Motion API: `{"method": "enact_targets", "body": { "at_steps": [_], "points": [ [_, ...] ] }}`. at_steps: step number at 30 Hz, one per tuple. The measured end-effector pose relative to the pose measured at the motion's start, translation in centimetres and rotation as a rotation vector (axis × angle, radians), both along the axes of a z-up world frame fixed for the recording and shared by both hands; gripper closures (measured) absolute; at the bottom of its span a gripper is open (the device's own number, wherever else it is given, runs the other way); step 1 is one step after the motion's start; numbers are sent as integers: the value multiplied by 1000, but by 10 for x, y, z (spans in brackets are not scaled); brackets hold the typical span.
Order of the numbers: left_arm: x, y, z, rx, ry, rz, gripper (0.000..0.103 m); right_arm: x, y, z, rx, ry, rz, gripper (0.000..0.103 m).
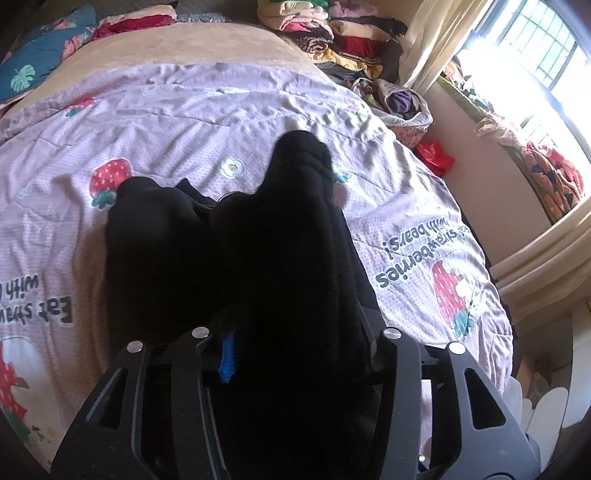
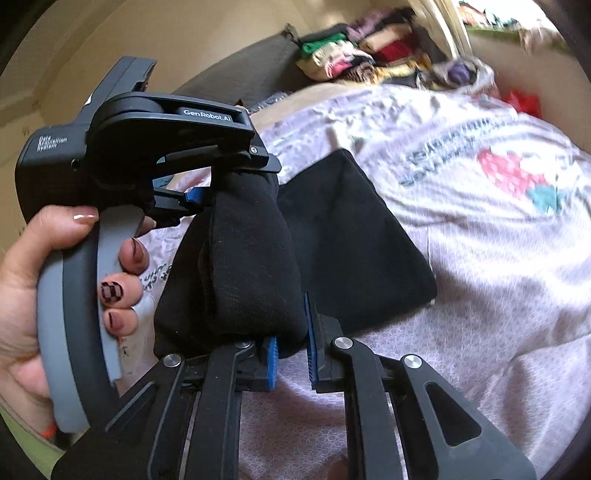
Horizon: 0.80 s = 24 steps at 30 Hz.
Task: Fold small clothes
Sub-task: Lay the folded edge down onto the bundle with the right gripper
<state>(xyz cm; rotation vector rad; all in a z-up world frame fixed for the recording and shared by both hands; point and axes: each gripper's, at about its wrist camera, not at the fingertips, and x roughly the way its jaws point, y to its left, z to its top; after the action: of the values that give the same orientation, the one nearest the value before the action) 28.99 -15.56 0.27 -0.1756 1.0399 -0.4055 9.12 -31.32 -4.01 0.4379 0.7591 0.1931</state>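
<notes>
The left claw (image 2: 218,192) is clamped on a bunched fold of the black garment (image 2: 351,236); in the right wrist view the cloth is pinched under its black body, a blue pad (image 2: 192,194) showing beside the bunch, and the hand (image 2: 33,266) grips the grey handle. In the left wrist view the garment (image 1: 229,258) drapes over the fingers and hides most of the claw (image 1: 258,354); only one blue pad (image 1: 227,356) peeks out at the cloth's near edge.

The right claw (image 2: 291,354) stands narrowly parted, its blue pads (image 2: 312,343) on either side of the lower end of the hanging bunch. The cloth sits between them, but whether they press it cannot be told.

The bed (image 1: 184,118) carries a lilac sheet printed with strawberries, small flowers and text. A tan blanket (image 1: 184,44) lies toward the far edge, with a teal leaf-print pillow (image 1: 40,55) at the far left corner. Folded clothes (image 1: 332,33) are piled beyond the far right corner, beside a cream curtain (image 1: 436,37) and a bright barred window (image 1: 535,55). A red bag (image 1: 436,155) lies off the right edge.

The garment lies near the middle of the bed. Its flat part spreads on the sheet, its long axis running from the near edge toward the far right corner, while the gathered part rises steeply to the left claw.
</notes>
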Motion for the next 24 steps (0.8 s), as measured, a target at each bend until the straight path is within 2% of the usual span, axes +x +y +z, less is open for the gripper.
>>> {"method": "enact_targets", "body": {
  "at_steps": [3,4,5,9,10,11,12,14,16,20,22,24],
  "points": [
    [5,-8,-4,-5,11,1,50,3,-9,-5,49,28,-12,84],
    [7,-11,-5,-22,16,-1,40,3,-11,-7,63,36,-17,82],
    [9,-11,-6,-40,20,-2,35,4,-15,-9,80,46,-27,79],
    [8,-1,-4,-124,45,26,31,5,-29,-12,152,75,-47,74],
    [6,2,-1,-136,38,30,29,5,-30,-12,168,82,-41,68],
    [3,7,2,-135,26,36,28,4,-32,-11,172,84,-38,66],
    [2,10,4,-128,16,43,28,3,-32,-9,177,84,-35,64],
    [-5,27,8,-107,-13,73,28,-2,-37,0,206,65,-31,47],
    [-11,42,10,-81,-39,92,28,-7,-45,13,213,22,-51,43],
    [-30,69,4,25,-104,129,28,-6,-66,47,172,-72,-117,42],
    [-36,77,-4,73,-118,132,28,9,-69,62,142,-84,-85,43],
    [-43,79,-16,117,-117,128,28,31,-63,72,103,-79,-48,49]
  ]
}}
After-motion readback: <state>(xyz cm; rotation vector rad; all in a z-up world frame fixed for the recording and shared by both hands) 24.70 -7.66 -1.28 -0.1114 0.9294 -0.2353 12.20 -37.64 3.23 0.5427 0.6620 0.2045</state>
